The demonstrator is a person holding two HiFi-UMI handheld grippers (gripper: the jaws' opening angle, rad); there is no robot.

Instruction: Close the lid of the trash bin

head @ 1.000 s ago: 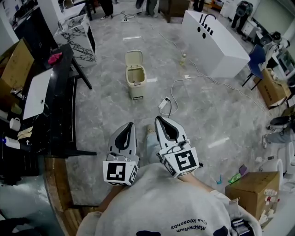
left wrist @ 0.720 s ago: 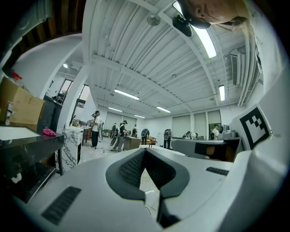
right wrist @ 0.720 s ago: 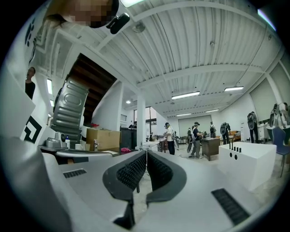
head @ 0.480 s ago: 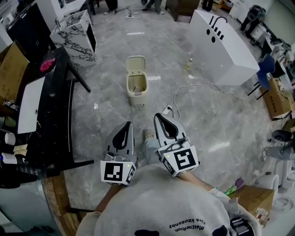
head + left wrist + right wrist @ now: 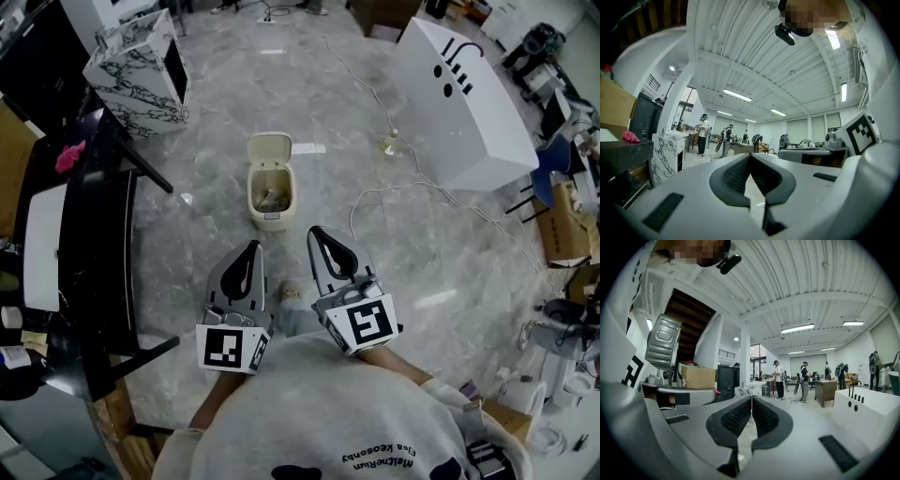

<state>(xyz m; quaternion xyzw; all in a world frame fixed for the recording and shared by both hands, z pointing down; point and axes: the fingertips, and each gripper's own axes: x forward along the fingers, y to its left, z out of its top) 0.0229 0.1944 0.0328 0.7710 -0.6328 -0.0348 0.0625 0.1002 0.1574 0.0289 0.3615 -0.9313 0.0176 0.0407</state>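
Head view looks steeply down on a grey marbled floor (image 5: 431,272), where a small cream plastic trash bin (image 5: 270,199) stands alone. Its hinged lid (image 5: 270,148) is tipped up and back on the far side, so the mouth is uncovered. Something brownish lies inside, too small to make out.

Both tools are held side by side over the floor, pointing towards the bin and clear of it. The left gripper (image 5: 252,245) aims just left of the bin, and the right gripper (image 5: 313,231) just right of it, its tip the nearer of the two to the bin's front wall. Neither touches the bin or its lid.

In the left gripper view the fingers (image 5: 736,176) are pressed together at the tips with nothing between them. In the right gripper view the fingers (image 5: 765,418) also meet, with nothing held.

A long black table (image 5: 89,253) runs down the left side of the head view, with a pink crumpled object (image 5: 69,157) on its far end. Beyond it stands a white cabinet with black marble veining (image 5: 131,70). A big white box with black marks (image 5: 469,98) lies at the upper right. A white cable (image 5: 394,190) trails across the floor from beside it, passing to the right of the bin. A small clear bottle (image 5: 389,142) stands near the white box. Several people (image 5: 804,380) stand far off in the right gripper view.
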